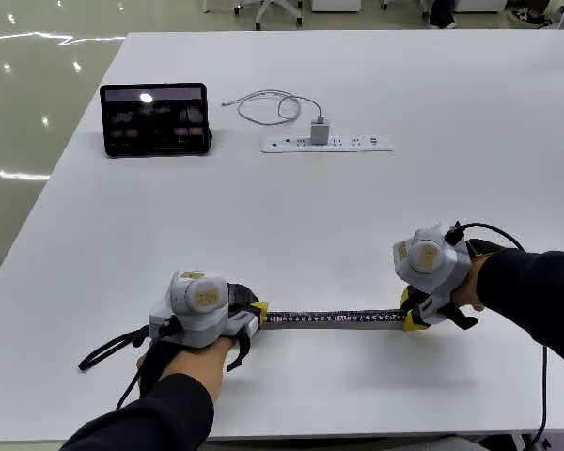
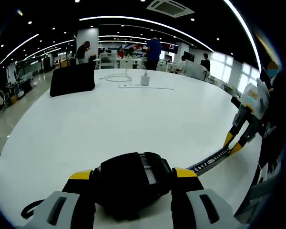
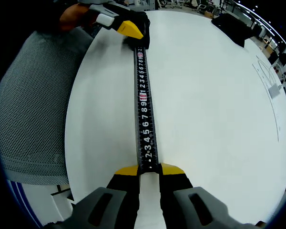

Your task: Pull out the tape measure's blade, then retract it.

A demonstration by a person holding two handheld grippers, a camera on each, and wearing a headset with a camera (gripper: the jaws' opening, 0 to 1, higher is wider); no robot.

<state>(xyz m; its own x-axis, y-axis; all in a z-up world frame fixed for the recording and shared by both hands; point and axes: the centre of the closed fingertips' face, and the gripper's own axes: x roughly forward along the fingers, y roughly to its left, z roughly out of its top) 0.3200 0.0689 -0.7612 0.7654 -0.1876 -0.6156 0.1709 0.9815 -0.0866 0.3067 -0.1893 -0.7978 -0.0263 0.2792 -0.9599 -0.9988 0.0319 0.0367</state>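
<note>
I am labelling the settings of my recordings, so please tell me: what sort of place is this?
Probably an open-plan office or lab: a large white table carrying a white power strip, long ceiling light strips with an air vent, and people standing at further desks.

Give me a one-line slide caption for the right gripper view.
Right hand-held gripper pinches the end of the blade, stretched across the white table to the case in the left hand-held gripper.

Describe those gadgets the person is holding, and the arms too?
The left gripper and right gripper match: rounded light-grey bodies, a tan square label on top, black jaws with yellow tips, black cables trailing away. Both arms wear black long sleeves.
</note>
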